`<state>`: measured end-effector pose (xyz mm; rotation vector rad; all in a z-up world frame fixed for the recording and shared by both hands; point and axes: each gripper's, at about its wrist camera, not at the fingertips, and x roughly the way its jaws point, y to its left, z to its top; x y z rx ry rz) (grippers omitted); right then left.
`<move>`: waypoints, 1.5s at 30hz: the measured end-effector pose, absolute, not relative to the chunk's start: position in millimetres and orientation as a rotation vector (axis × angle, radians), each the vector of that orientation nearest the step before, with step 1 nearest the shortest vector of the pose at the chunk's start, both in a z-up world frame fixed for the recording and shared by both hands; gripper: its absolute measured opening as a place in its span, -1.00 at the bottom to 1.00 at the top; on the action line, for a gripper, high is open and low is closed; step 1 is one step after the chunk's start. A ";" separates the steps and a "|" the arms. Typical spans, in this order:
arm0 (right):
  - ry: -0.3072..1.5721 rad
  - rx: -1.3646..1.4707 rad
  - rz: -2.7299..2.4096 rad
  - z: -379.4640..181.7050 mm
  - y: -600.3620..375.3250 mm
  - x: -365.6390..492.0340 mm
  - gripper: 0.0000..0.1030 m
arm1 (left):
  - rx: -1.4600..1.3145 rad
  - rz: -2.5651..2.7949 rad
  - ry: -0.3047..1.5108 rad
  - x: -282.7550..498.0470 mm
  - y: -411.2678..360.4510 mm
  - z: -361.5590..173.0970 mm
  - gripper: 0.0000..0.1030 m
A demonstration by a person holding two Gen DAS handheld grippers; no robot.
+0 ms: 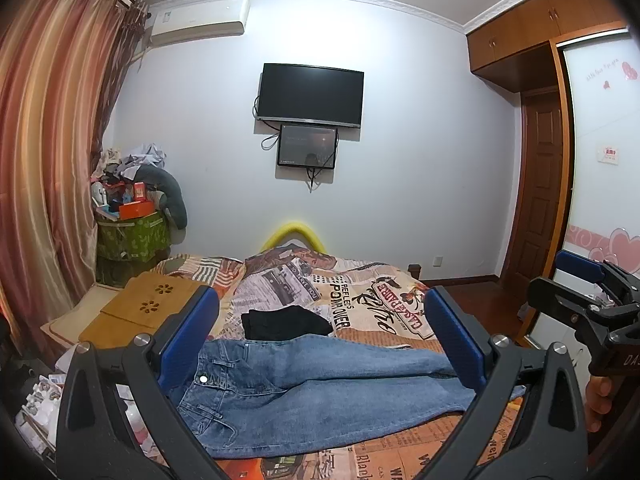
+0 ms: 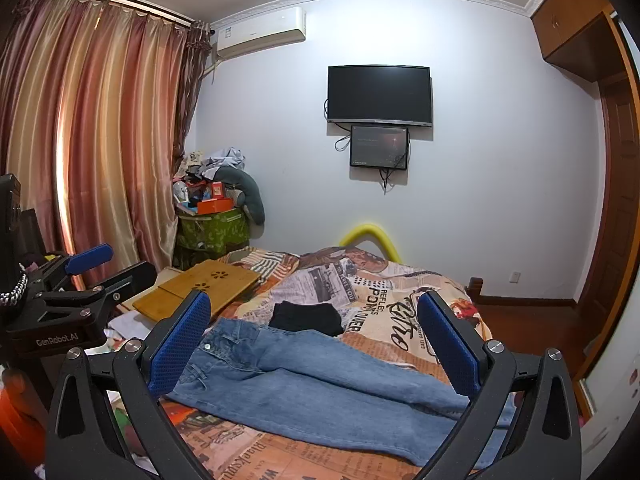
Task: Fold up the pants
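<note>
The pair of blue denim jeans (image 1: 320, 392) lies flat on the bed (image 1: 380, 300), spread across its near end on a newspaper-print bedspread. The waistband sits toward the bed's left edge and the two legs run side by side toward the right edge. In the left wrist view, the left gripper (image 1: 322, 334) hovers above the jeans with its blue-padded fingers (image 1: 188, 340) spread wide; the left pad lines up over the waistband and the right pad over the leg ends, and neither can be seen touching the cloth. In the right wrist view, the right gripper (image 2: 314, 344) likewise has its fingers (image 2: 448, 348) spread wide and holds nothing, with the jeans (image 2: 320, 388) lying between and below them, waistband by the left pad and cuffs passing under the right pad.

A small folded black garment (image 1: 286, 322) rests on the bedspread just beyond the jeans, touching or nearly touching their far edge. A light wooden lap tray with flower-shaped cut-outs (image 1: 144, 308) lies at the bed's left edge.

Beyond the bed's far left corner stands a green patterned fabric storage box (image 2: 212, 232), piled above its rim with an orange carton (image 2: 214, 205), other small boxes and crumpled clothes; a grey cushion (image 2: 250, 192) hangs over its right side.
</note>
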<state>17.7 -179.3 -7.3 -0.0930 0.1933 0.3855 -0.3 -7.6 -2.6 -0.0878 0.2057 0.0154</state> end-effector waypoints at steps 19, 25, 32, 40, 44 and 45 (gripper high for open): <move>0.191 -0.079 0.386 -11.5 -183.1 20.3 0.99 | -0.071 0.010 0.195 1.1 -15.6 0.0 1.00; 0.189 -0.067 0.388 -11.7 -182.2 20.9 0.99 | -0.070 0.010 0.191 1.6 -17.8 0.8 1.00; 0.184 -0.068 0.390 -12.2 -180.4 21.1 0.99 | -0.069 0.010 0.189 2.4 -19.2 1.5 1.00; 0.190 -0.056 0.394 -13.6 -180.0 21.3 0.99 | -0.068 0.010 0.189 2.9 -19.9 3.1 1.00; 0.193 -0.051 0.394 -14.1 -180.0 21.8 0.99 | -0.070 0.009 0.189 2.4 -19.1 2.9 1.00; 0.193 -0.049 0.395 -13.9 -180.4 21.8 0.99 | -0.070 0.008 0.189 2.1 -18.8 2.2 1.00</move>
